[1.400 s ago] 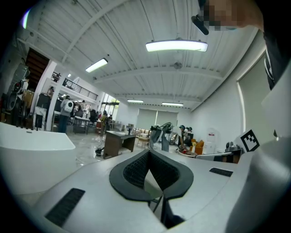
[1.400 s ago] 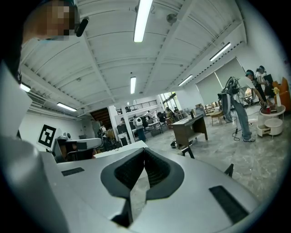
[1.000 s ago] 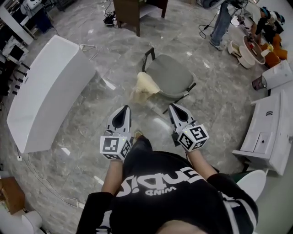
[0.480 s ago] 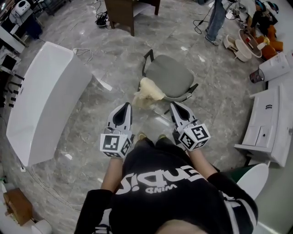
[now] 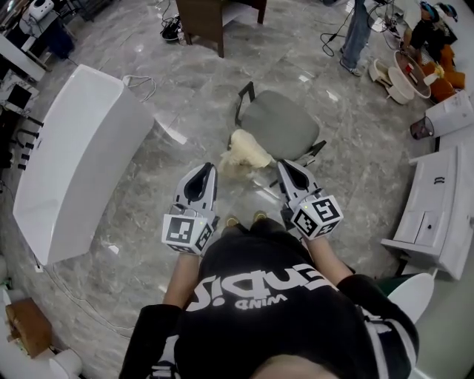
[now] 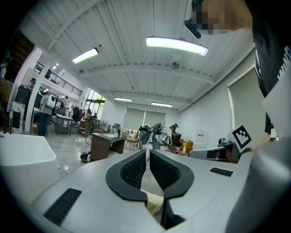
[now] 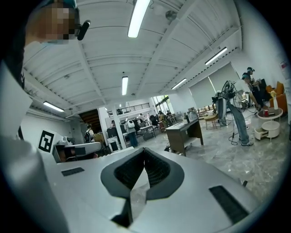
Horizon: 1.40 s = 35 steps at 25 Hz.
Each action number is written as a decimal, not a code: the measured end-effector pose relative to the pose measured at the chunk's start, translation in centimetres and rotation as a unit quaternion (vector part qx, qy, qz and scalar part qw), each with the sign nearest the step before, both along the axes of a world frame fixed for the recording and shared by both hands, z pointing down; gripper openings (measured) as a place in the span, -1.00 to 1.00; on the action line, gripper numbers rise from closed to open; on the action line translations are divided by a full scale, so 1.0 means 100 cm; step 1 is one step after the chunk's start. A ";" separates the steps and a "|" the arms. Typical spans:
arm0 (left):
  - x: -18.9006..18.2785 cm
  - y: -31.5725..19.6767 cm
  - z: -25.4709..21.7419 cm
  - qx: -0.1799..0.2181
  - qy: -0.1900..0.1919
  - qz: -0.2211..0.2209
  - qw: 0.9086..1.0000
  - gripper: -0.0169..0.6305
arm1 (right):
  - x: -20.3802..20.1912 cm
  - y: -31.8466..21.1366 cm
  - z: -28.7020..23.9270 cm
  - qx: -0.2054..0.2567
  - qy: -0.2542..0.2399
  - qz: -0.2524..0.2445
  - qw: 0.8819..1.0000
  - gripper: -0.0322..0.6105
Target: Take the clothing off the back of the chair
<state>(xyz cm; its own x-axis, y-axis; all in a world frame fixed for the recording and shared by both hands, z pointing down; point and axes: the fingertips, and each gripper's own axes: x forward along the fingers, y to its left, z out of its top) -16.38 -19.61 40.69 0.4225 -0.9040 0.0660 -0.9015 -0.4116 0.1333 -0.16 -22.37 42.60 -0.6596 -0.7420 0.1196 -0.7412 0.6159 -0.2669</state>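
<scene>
In front of the person (image 5: 274,311), on the grey marble floor (image 5: 355,170), stands the chair (image 5: 278,124) w/ a grey-green seat and black armrests. The clothing (image 5: 246,152), a cream-coloured piece, hangs crumpled over the chair's near edge, on the side toward the person, where the back seems to be. Part of it droops at the left of the chair, toward the floor.

Both grippers are on the near side of the chair and point approx. at it. The left gripper (image 5: 205,169) is near the clothing, just to the left of it, and not in contact. Its jaws are clenched, tips together, w/ nothing btw. them. In the left gripper view the cream fabric shows only low down, under the jaws. The right gripper (image 5: 286,164) is close to the chair's near armrest, at the right of the clothing. Its jaws are also pressed together at the tips and are empty. The marker cubes (image 5: 187,233) sit at the grippers' back ends, on the person's side.

Around the chair there is a long white table (image 5: 74,155) well apart at its left, a dark wooden desk (image 5: 215,18) beyond it, and a white cabinet (image 5: 437,215) at its right. Beyond the chair, to the right, another person (image 5: 357,33) stands; only the legs are visible.
</scene>
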 end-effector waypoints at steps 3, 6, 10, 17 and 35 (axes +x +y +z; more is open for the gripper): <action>-0.002 -0.007 0.002 -0.002 -0.001 -0.011 1.000 -0.87 | 0.000 -0.009 0.000 0.001 -0.002 -0.004 1.000 -0.86; 0.002 -0.013 0.010 -0.012 0.000 -0.010 1.000 -0.58 | 0.004 -0.016 0.003 -0.001 -0.002 -0.004 1.000 -0.86; 0.008 -0.022 0.020 -0.026 -0.003 0.006 1.000 -0.33 | 0.006 -0.025 0.006 -0.001 0.001 -0.009 1.000 -0.86; 0.019 -0.031 0.029 -0.037 -0.006 0.026 0.999 0.22 | 0.007 -0.036 0.004 0.001 -0.003 -0.013 1.000 -0.86; 0.040 -0.053 0.122 -0.113 -0.104 0.100 0.983 0.24 | 0.013 -0.043 0.009 -0.007 -0.008 -0.010 1.000 -0.86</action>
<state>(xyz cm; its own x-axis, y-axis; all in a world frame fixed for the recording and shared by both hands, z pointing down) -12.38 -24.88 52.89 0.5456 -0.7568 0.3600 -0.8236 -0.5637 0.0630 1.14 -26.65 43.51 -0.6766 -0.7266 0.1196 -0.7241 0.6270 -0.2874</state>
